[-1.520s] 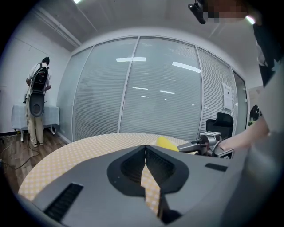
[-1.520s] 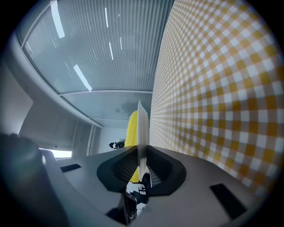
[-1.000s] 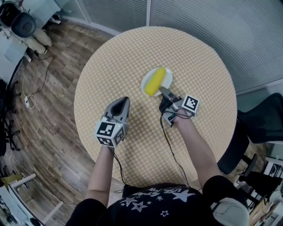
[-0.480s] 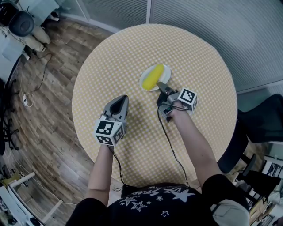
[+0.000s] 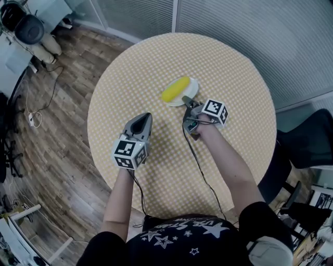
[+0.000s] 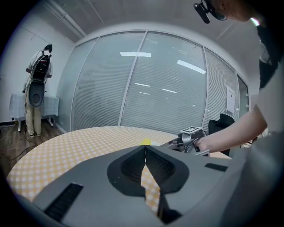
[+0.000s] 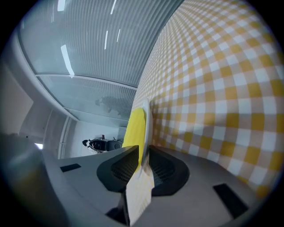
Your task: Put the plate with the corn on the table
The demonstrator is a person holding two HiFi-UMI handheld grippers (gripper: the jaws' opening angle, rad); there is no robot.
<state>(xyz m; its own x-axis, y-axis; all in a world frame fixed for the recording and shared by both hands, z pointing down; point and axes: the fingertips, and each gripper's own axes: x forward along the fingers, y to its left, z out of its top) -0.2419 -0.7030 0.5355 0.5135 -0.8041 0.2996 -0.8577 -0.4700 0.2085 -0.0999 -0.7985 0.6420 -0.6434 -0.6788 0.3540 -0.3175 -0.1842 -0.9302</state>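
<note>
A small white plate [image 5: 190, 87] carrying a yellow corn cob [image 5: 175, 89] is near the middle of the round checkered table [image 5: 234, 72]. My right gripper [image 5: 187, 101] is shut on the plate's near rim. In the right gripper view the plate [image 7: 148, 122] stands edge-on between the jaws with the corn [image 7: 134, 129] on its left face, and the gripper [image 7: 143, 156] is rolled sideways. Whether the plate touches the table I cannot tell. My left gripper [image 5: 142, 122] hovers shut and empty to the lower left; in its own view this gripper [image 6: 145, 149] points at the corn [image 6: 145, 142].
The table's yellow-and-white cloth [image 5: 156, 171] extends all around the plate. Beyond the table are a glass wall with blinds [image 5: 229, 15], wooden floor [image 5: 52, 130] with cables at left, and a dark chair [image 5: 307, 145] at right.
The plate with the corn has swung counter-clockwise in my right gripper, so the cob now lies more crosswise, and it has shifted slightly left and farther away. The left gripper has stayed put.
</note>
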